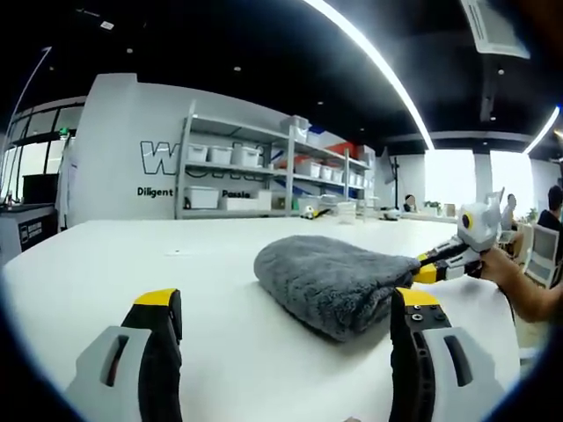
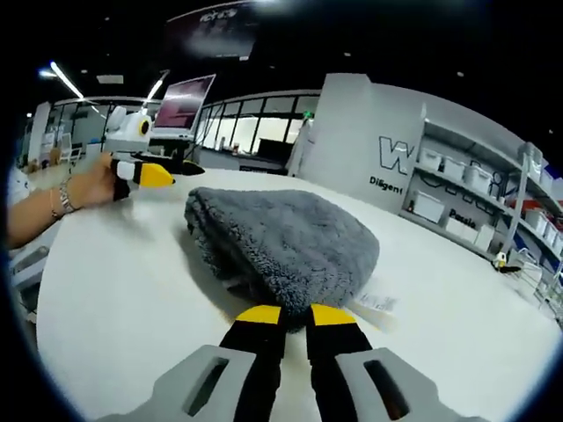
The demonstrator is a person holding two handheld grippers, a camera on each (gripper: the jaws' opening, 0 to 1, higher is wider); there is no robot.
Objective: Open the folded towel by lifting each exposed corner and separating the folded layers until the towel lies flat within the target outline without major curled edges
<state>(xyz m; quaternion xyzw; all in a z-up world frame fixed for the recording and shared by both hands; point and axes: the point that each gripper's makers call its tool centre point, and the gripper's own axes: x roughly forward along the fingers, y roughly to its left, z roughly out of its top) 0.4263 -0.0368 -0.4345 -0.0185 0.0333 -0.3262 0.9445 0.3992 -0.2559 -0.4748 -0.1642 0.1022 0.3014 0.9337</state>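
Folded grey towel (image 1: 332, 280) lying bunched near the middle of the white table (image 1: 132, 255), not yet opened, with a small label (image 2: 376, 303) poking out by its near edge in the right gripper view. Right gripper (image 2: 296, 316) at that near edge, jaws almost together and seemingly pinching the fabric, though hard to tell how many layers sit between them. Left gripper (image 1: 286, 308) low over the table with jaws wide apart, holding nothing, towel just beyond and between them. No target outline visible on the table. Likely risks: pinching every layer at once and dragging the whole bundle instead of peeling one corner; thick pile slipping out of a shallow grip; lifting without the left gripper pinning the rest, leaving curled edges.
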